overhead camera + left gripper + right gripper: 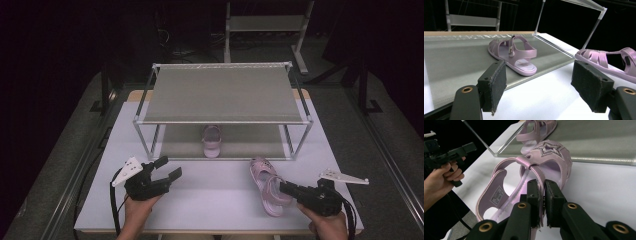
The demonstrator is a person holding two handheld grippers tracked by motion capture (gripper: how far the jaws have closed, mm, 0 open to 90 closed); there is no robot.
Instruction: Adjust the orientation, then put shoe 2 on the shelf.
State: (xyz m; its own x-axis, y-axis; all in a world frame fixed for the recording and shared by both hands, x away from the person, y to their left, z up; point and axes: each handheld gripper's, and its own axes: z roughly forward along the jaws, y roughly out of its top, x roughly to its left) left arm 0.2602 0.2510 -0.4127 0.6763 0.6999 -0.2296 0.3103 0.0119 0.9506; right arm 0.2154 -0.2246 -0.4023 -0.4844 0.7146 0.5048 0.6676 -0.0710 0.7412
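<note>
One pink sandal (212, 140) lies on the lower shelf (245, 145) of a two-level rack, heel toward me. A second pink sandal (265, 182) with a star on its toe (549, 152) rests on the white table at front right. My right gripper (283, 188) is shut on this sandal's ankle strap, and the right gripper view has the strap pinched between the pads (544, 188). My left gripper (170, 168) hovers over the table at front left, open, with nothing between its jaws (539, 75). Its own view looks toward the shelved sandal (511, 53) and the other sandal (604, 62).
The rack's grey upper shelf (222, 95) covers the middle of the table (210, 200), with thin metal posts at its corners (145, 142). Another rack (265, 22) stands in the dark behind. Bare tabletop lies between the two grippers.
</note>
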